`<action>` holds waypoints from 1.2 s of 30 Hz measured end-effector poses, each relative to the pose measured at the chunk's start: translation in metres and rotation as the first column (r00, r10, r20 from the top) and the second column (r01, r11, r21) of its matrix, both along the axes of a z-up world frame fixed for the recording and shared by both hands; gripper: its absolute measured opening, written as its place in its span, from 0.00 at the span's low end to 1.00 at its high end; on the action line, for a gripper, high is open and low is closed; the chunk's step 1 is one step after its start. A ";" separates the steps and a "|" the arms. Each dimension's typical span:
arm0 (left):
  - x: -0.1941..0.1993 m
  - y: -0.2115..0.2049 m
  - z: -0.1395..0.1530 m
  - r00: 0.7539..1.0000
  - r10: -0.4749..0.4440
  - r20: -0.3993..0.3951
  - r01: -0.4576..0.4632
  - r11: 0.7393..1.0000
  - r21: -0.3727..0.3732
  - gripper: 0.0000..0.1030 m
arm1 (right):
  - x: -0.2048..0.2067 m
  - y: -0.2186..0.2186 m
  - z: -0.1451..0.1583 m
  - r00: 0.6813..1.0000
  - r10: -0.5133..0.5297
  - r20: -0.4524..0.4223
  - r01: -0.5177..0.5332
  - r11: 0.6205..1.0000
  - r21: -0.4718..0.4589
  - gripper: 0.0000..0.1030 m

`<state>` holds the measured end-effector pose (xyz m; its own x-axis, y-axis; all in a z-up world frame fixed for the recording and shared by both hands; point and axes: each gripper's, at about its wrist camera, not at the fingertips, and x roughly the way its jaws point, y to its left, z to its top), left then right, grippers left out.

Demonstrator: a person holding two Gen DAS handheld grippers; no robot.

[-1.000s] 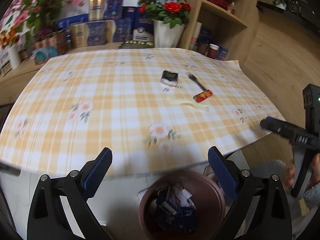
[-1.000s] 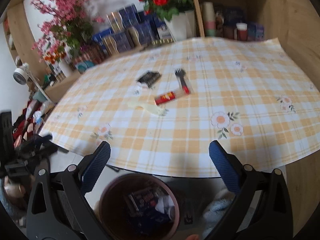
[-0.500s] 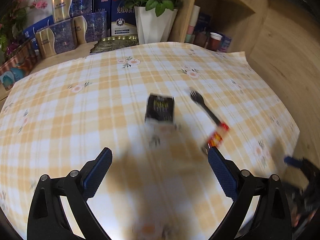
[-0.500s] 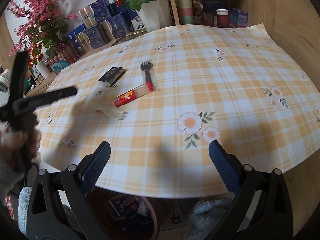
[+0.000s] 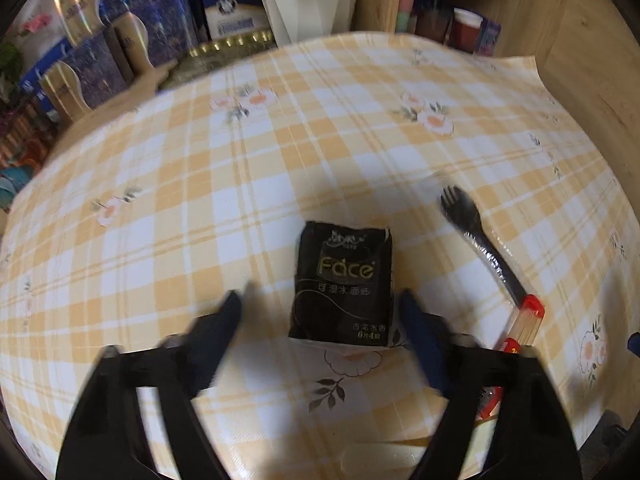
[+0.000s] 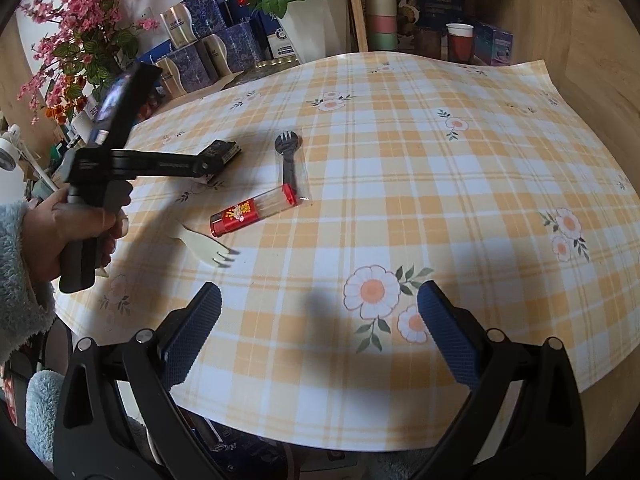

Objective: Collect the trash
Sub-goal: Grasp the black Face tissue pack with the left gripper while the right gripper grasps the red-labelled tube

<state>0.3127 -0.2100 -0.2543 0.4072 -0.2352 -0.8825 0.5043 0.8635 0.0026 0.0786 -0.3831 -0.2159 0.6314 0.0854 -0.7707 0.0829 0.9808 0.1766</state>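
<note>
Left wrist view: the left gripper [image 5: 322,308], motion-blurred at lower centre, has just been closing, its fingers spread either side of the black tissue pack [image 5: 342,286] without touching it; the pack lies flat on the checked tablecloth [image 5: 200,184], printed "Face", and the right finger covers part of the red lighter [image 5: 520,336]. Right wrist view: the right gripper [image 6: 320,310] is spread over bare cloth at the bottom, nothing between its fingers. Farther off lie a pale fork [image 6: 208,246] and a wrapped black fork [image 6: 286,160], and the bin under the table edge is mostly cut off.
</note>
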 end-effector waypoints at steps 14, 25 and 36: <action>-0.043 0.061 0.031 1.000 -0.009 0.019 0.012 0.990 -0.143 0.37 | 0.075 0.039 -0.009 0.983 0.160 -0.085 -0.169 0.979 -0.112 0.94; -0.101 0.143 0.054 0.987 0.159 -0.018 -0.156 0.929 -0.335 0.37 | 0.119 0.062 -0.028 0.970 0.187 -0.157 -0.206 0.972 -0.115 0.94; -0.141 0.173 0.055 0.977 0.211 -0.026 -0.204 0.902 -0.379 0.37 | 0.124 0.070 -0.035 0.966 0.187 -0.180 -0.217 0.961 -0.168 0.81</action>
<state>0.1721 -0.0365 -0.1993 0.4961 -0.4581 -0.7375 0.3162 0.8865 -0.3380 0.2028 -0.3132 -0.2504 0.4823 0.0447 -0.8749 -0.1081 0.9941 -0.0088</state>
